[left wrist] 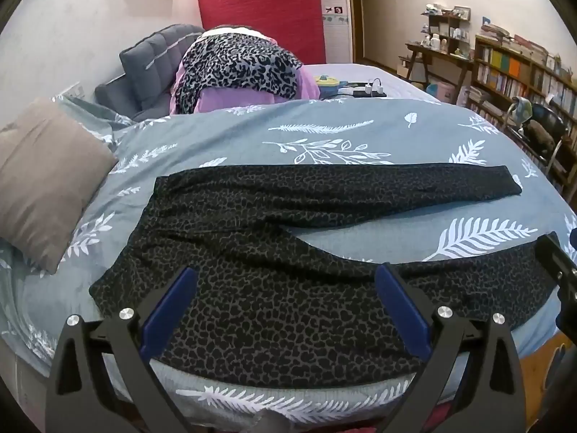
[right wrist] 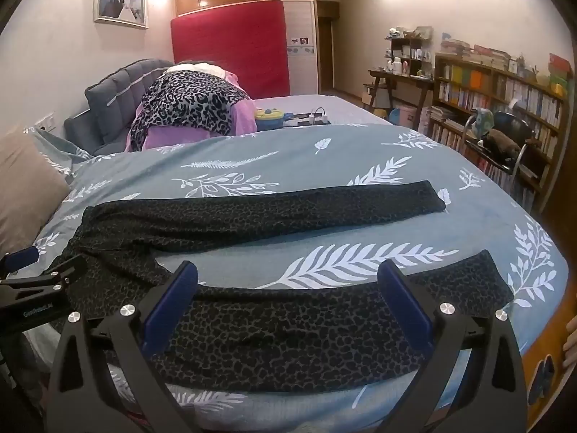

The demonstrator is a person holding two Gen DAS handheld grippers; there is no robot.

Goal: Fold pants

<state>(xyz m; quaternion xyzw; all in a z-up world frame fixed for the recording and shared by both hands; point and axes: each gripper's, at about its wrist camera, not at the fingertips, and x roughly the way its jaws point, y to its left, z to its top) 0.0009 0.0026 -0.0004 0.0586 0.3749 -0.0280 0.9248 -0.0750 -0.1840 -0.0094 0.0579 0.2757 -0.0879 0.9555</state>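
Dark leopard-print pants (left wrist: 274, 238) lie flat on the blue leaf-print bedspread (left wrist: 324, 133), waist to the left, both legs spread apart toward the right. My left gripper (left wrist: 285, 278) is open and empty, hovering over the near leg close to the waist. In the right wrist view the pants (right wrist: 252, 213) show the same way. My right gripper (right wrist: 288, 274) is open and empty over the near leg's middle. The left gripper's fingers (right wrist: 39, 270) show at the left edge there; the right gripper's finger (left wrist: 557, 263) shows at the right edge of the left wrist view.
A tan pillow (left wrist: 47, 176) lies at the left. A pile of clothes with a leopard-print garment (left wrist: 234, 68) sits at the bed's far side by a grey headboard (left wrist: 151, 61). A power strip (left wrist: 360, 90) lies beyond. Bookshelves (left wrist: 523, 72) and a chair (left wrist: 541, 133) stand on the right.
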